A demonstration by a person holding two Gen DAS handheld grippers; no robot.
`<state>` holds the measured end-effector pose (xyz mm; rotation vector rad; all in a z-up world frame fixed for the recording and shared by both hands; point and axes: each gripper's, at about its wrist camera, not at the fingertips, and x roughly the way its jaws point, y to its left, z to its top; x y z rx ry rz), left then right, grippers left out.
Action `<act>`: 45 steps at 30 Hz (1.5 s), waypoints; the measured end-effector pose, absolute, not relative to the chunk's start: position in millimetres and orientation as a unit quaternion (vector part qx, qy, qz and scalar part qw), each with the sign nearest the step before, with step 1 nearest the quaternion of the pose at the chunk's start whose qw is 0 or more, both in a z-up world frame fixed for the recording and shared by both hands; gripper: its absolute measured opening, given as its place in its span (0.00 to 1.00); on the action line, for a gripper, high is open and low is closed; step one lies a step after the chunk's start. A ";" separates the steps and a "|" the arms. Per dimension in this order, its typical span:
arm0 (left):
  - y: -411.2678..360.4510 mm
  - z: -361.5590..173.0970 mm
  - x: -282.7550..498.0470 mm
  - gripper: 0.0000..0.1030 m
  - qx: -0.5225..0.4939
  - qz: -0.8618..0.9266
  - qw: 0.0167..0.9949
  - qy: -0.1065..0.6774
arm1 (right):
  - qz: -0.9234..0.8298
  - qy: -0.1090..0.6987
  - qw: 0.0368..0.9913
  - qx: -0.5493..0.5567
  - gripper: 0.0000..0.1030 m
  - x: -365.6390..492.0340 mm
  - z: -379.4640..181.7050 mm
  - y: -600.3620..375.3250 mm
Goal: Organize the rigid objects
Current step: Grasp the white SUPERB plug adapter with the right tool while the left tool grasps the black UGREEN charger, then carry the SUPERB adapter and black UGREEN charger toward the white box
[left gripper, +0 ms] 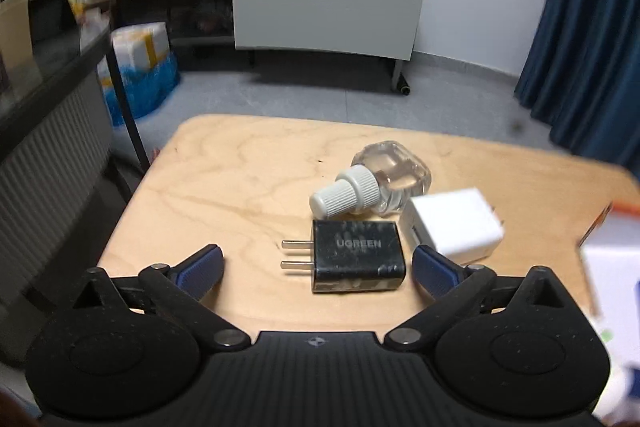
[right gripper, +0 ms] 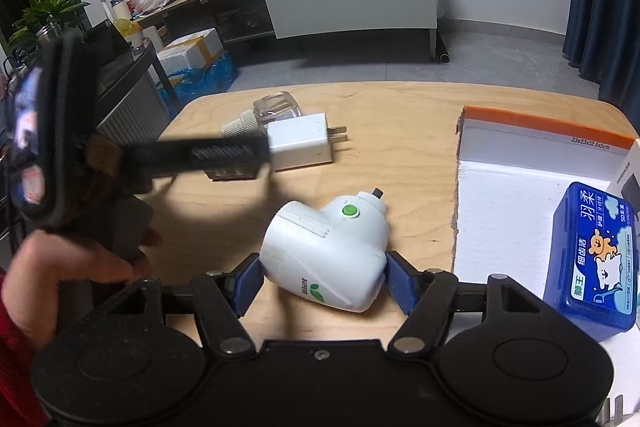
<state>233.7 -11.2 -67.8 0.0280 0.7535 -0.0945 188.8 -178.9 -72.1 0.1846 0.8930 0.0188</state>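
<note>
Two handheld grippers are over the light wooden tabletop (left gripper: 224,179). Your left gripper (left gripper: 318,267) has its jaws spread wide and grips nothing; the black rectangular UGREEN wall charger (left gripper: 357,256) lies flat on the wood between its blue-padded fingers (left gripper: 202,267), prongs pointing toward the left finger, with the right finger just beside the charger's opposite end. Just beyond that charger lies a clear glass refill bottle with a ribbed grey-white screw cap (left gripper: 374,185), on its side, cap toward you. The white cube-shaped plug adapter (left gripper: 456,227) sits near the bottle and the black charger; whether it touches either cannot be told. Your right gripper (right gripper: 324,281) is clamped on the white plastic plug-in vaporizer with a green button (right gripper: 328,251), its blue pads (right gripper: 400,285) pressing both sides of the body, which lies tilted on the table. To its right stands an open white cardboard box with an orange rim (right gripper: 540,121), holding a blue rectangular dental floss case (right gripper: 596,259).
</note>
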 end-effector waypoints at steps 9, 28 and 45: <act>-8.6 -63.4 228.5 0.59 0.025 -0.055 0.936 0.347 | 0.007 0.423 0.902 0.091 0.77 181.3 -68.0 -181.5; 12.1 -1.9 119.1 0.59 -0.009 -0.051 0.943 0.330 | 0.024 0.374 0.924 0.078 0.76 128.6 -18.6 -166.5; 3.7 25.5 45.9 0.59 -0.029 -0.069 0.951 0.301 | 0.012 0.338 0.938 0.079 0.76 50.3 22.8 -167.6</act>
